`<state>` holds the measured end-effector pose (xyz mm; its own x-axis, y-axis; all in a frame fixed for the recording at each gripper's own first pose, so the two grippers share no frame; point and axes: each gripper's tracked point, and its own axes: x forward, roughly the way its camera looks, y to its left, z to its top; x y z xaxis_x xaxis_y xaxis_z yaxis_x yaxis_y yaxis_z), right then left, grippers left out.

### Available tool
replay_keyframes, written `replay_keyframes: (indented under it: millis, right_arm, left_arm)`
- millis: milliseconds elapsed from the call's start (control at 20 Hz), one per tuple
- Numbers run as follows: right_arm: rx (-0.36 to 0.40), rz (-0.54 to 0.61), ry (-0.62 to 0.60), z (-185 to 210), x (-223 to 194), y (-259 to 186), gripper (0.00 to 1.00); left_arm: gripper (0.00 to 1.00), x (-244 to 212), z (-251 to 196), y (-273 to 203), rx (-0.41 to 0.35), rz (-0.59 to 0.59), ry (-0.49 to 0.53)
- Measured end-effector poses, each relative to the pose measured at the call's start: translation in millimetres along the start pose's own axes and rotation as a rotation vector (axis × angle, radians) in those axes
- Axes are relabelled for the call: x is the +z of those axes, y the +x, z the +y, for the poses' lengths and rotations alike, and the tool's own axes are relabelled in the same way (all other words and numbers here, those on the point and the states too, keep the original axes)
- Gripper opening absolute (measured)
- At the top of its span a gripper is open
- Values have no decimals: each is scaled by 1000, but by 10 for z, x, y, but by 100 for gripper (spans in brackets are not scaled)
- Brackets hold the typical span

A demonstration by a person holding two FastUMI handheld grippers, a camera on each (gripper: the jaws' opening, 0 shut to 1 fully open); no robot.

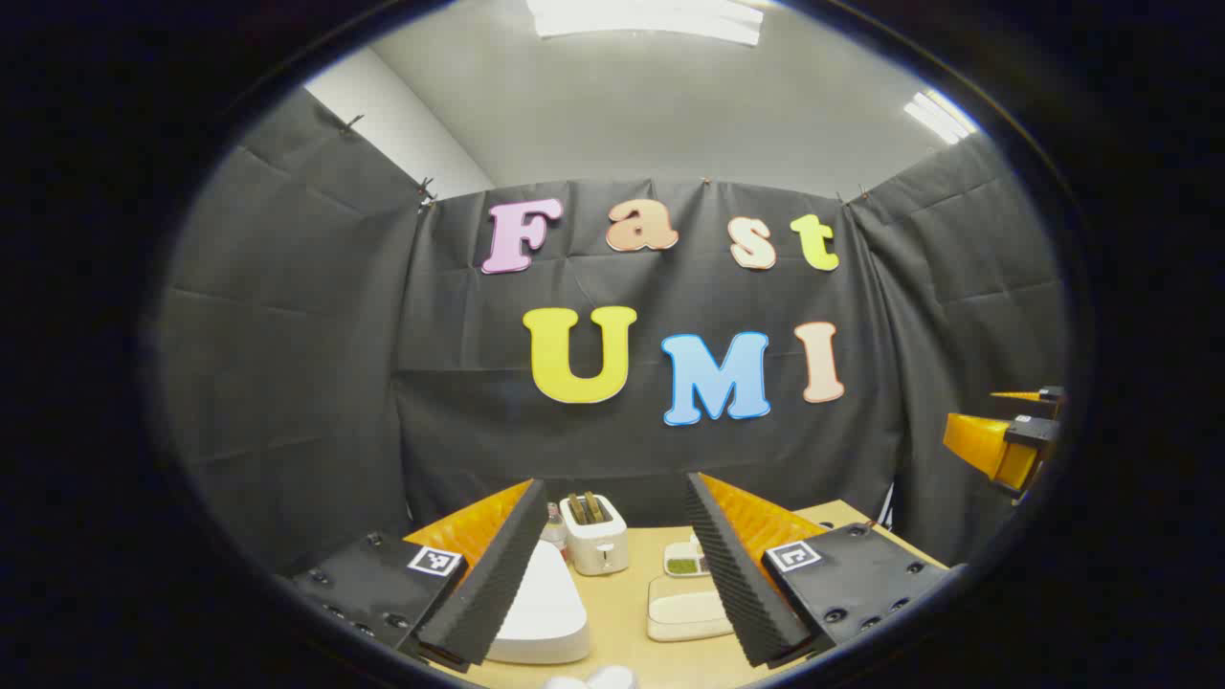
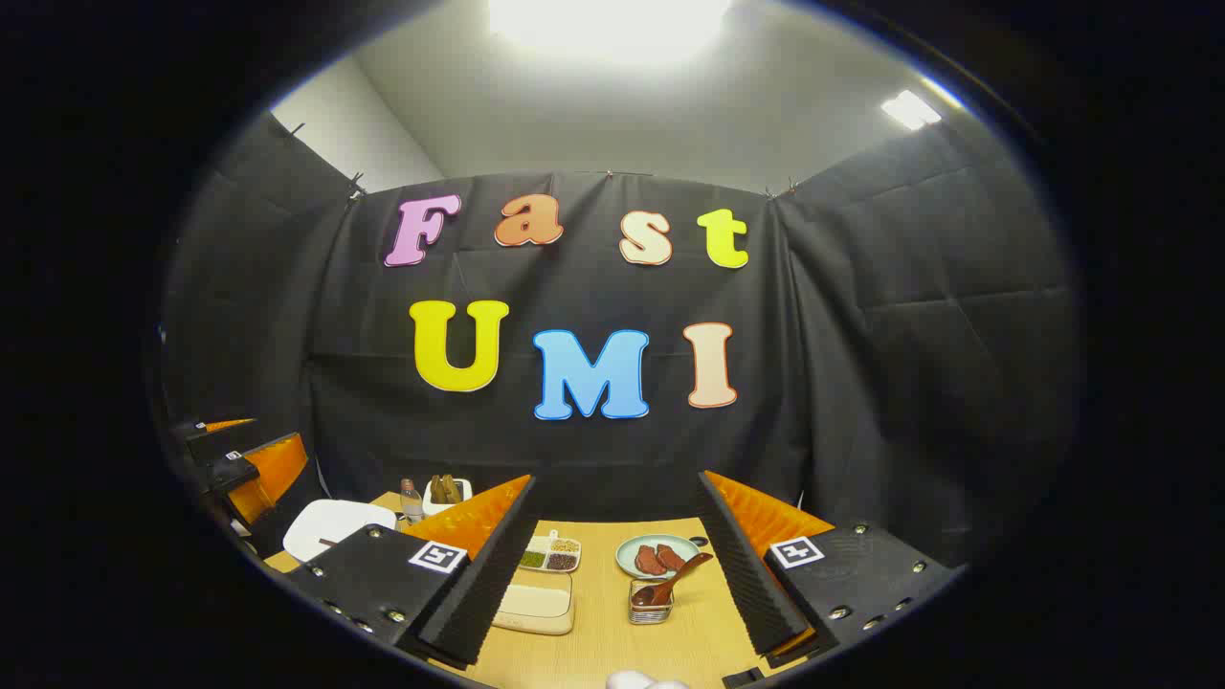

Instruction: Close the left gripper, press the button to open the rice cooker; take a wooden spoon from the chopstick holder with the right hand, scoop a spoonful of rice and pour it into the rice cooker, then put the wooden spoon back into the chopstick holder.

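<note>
White and smooth-lidded, the plastic rice cooker (image 1: 545, 608) sits shut at the table's left, so no step looks done yet. The left gripper (image 1: 612, 565) hangs above it, jaws wide apart and not yet closed for pressing. Further right, the brown wooden spoon (image 2: 670, 581) leans in the small chopstick holder (image 2: 651, 607), under the right gripper (image 2: 612, 565), jaws apart and empty.
</note>
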<state>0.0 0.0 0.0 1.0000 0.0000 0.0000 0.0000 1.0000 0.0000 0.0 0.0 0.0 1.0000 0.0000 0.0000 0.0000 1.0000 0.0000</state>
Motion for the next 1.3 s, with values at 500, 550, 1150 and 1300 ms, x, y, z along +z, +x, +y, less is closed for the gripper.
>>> replay_keyframes:
  millis: [500, 550, 1150, 1300]
  right_arm:
    - [-4, 1, -14, 43, -10, 43, 99]
    - [-3, 2, -13, 51, -12, 42, 99]
    - [-23, 8, -16, -17, -46, 59, 99]
    - [-22, 12, -18, -4, -62, 71, 99]
  left_arm:
    - [100, -5, 116, 47, 19, -8, -11]
    - [100, -10, 122, 62, 16, -6, -18]
    - [10, 29, 272, 162, 53, -10, 7]
    - [9, -70, 263, 220, 42, 14, 15]
